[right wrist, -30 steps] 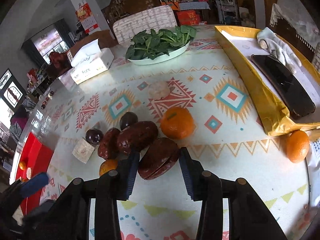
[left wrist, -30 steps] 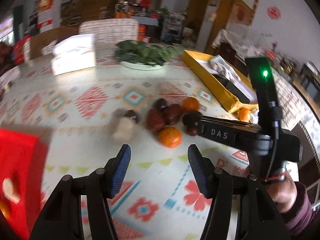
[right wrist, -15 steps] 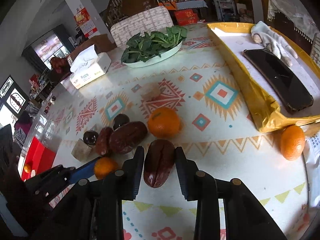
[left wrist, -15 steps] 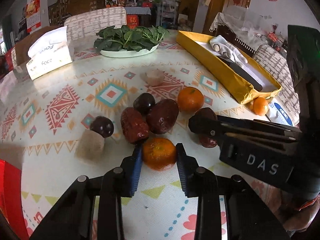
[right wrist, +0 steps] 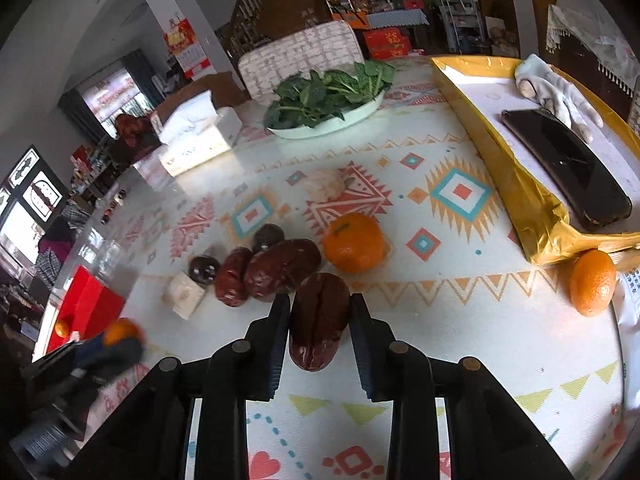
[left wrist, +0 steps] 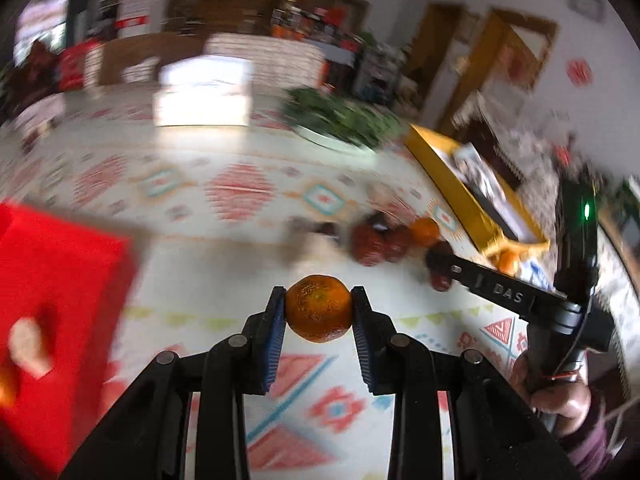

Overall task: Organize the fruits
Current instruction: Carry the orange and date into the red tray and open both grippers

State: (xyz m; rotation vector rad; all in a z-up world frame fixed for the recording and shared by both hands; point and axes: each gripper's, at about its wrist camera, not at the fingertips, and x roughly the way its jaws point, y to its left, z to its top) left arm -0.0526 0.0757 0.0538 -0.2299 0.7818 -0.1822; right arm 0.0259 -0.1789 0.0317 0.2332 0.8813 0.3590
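Note:
My left gripper (left wrist: 319, 307) is shut on a small tangerine (left wrist: 318, 308), lifted above the patterned tablecloth; the same tangerine (right wrist: 120, 333) shows blurred at the lower left of the right wrist view. My right gripper (right wrist: 319, 312) is shut on a dark red jujube (right wrist: 318, 320) at the near edge of the fruit pile. The pile holds two more red jujubes (right wrist: 282, 269), dark plums (right wrist: 204, 269), a larger tangerine (right wrist: 353, 242) and a pale cube (right wrist: 183, 294). Another tangerine (right wrist: 593, 282) lies by the gold box. A red box (left wrist: 52, 304) sits at the left.
A gold tray (right wrist: 516, 168) with a black case and a white glove runs along the right. A plate of greens (right wrist: 326, 98) and a tissue box (right wrist: 198, 136) stand at the back. A pale lump (right wrist: 325, 185) lies mid-table. A hand (left wrist: 560, 396) holds the right gripper.
My left gripper closed on the tangerine, then carried it away from the pile toward the left. My right gripper closed on the dark red jujube and stayed in place.

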